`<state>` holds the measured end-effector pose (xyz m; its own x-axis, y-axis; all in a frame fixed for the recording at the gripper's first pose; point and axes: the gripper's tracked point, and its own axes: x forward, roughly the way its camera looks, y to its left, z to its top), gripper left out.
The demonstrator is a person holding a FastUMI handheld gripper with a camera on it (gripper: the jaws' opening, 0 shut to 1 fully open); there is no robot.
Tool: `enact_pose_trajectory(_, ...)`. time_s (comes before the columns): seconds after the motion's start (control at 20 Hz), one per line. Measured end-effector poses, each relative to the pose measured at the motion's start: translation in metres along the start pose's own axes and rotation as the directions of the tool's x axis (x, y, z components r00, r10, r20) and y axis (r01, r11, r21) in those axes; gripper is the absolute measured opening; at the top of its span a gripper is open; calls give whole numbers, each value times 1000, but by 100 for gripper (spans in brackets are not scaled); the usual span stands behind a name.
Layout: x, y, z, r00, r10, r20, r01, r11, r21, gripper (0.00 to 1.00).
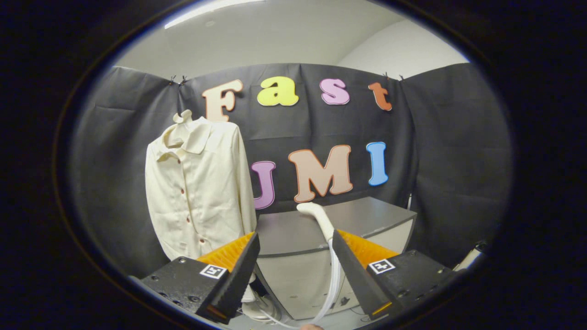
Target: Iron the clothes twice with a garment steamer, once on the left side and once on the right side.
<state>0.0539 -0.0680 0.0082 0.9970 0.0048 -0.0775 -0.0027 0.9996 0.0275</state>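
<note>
Steamer head [315,215] lies on cabinet [367,215], seemingly unlabelled, beyond spread hand-held gripper [296,243] fingers.

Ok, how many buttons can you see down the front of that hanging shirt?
4 on the shirt: one below the collar, one at the chest, one lower, one near the hem. The open gripper may hide more.

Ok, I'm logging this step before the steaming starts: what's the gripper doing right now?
Gripper: open, holding nothing. The white steamer head lies on the grey table just ahead of its fingers, untouched.
</note>
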Motion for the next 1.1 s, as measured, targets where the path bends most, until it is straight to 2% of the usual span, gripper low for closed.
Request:
enact_pose_trajectory(0.55,106,-26,4,990,60,-127,-57,998,26,97)
enact_pose_trajectory(0.85,188,-43,17,978,61,-200,-62,998,1,97)
enact_pose_trajectory(1.0,235,-49,18,958,77,-278,-70,997,35,97)
enact_pose_trajectory(1.1,266,-61,17,940,59,-336,-45,998,47,97)
